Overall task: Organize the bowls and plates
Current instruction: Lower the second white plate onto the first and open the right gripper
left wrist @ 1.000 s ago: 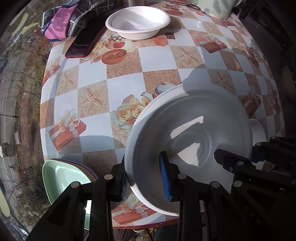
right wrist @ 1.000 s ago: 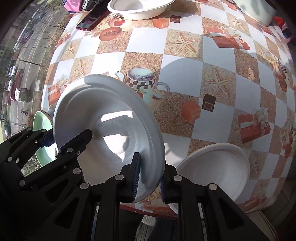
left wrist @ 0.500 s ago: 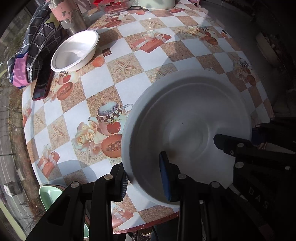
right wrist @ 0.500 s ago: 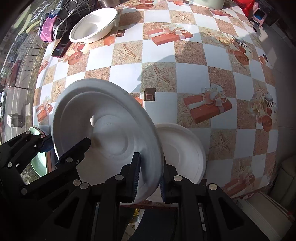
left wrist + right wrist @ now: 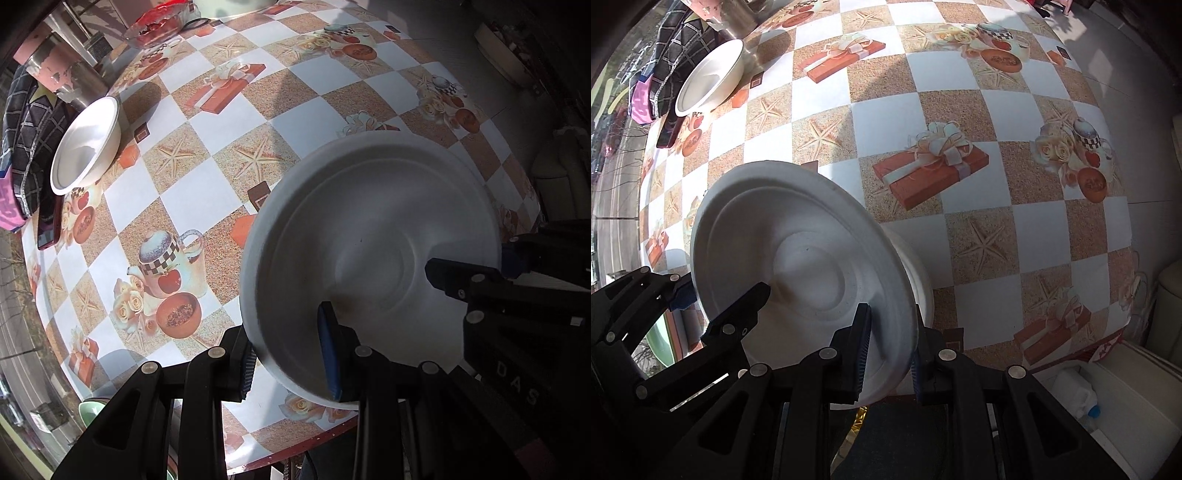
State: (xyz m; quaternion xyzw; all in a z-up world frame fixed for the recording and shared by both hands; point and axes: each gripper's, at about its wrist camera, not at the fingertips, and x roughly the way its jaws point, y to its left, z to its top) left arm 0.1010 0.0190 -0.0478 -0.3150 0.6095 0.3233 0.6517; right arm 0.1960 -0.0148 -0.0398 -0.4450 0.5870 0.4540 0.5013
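Observation:
Both grippers hold one white plate (image 5: 369,236) by its rim above the table's near edge. My left gripper (image 5: 288,362) is shut on its left rim. My right gripper (image 5: 886,354) is shut on its right rim; the plate (image 5: 798,258) is tilted there. A second white plate (image 5: 919,280) lies on the table, mostly hidden under the held one. A white bowl (image 5: 86,146) stands at the far left, also in the right wrist view (image 5: 709,75). A green plate (image 5: 659,343) shows past the table's near left edge.
The round table (image 5: 997,110) has a checkered cloth. A dark phone (image 5: 48,229), a plaid cloth (image 5: 29,122) and a metal pot (image 5: 62,70) sit by the bowl. A glass dish with red contents (image 5: 159,26) stands at the far edge.
Both grippers have carried the held plate to the right along the near edge. It now hangs over the second white plate, which is nearly covered.

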